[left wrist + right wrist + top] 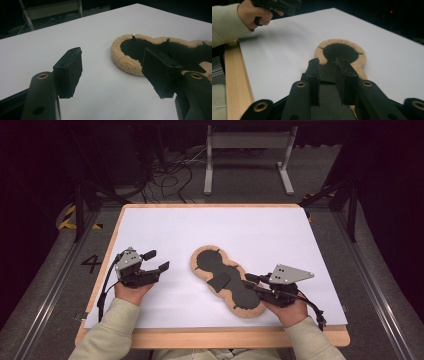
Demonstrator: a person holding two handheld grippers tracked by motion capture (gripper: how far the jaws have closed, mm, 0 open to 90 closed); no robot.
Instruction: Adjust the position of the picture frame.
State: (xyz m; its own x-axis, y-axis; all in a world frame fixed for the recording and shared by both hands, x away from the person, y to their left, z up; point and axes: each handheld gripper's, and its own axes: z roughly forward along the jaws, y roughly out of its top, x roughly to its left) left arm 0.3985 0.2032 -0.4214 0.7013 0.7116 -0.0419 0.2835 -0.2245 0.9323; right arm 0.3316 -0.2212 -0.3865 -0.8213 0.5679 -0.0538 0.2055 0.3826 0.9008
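High view, pad: a peanut-shaped fleece pad (227, 281) lies black side up with a tan woolly rim, centre of the frame and running down to the lower right on the white table (280, 235). A small black flap sits on its middle; what the flap is fixed to is hard to make out.
High view, right hand: the right gripper (251, 283) comes in from the lower right, lying low and pointing left over the pad's near lobe. Its grey plate hides most of the body, and the tips blend into the black fabric, so the grip can't be judged here.
High view, left hand: the left gripper (156, 260) sits at the left of the frame, well apart from the pad, pointing right with its jaws spread and nothing in them. The sleeve is cut off at the bottom edge.
Left gripper view: two pads stand wide apart over bare table. The fleece rim (126, 61) curls in at the right, partly hidden behind the right jaw.
Right gripper view: the jaws are nearly together, pinching a raised fold of black fabric (337, 65) at centre frame. This is the only angle that settles it. The pad's far lobe shows beyond. The other hand's gripper is cropped at the upper left.
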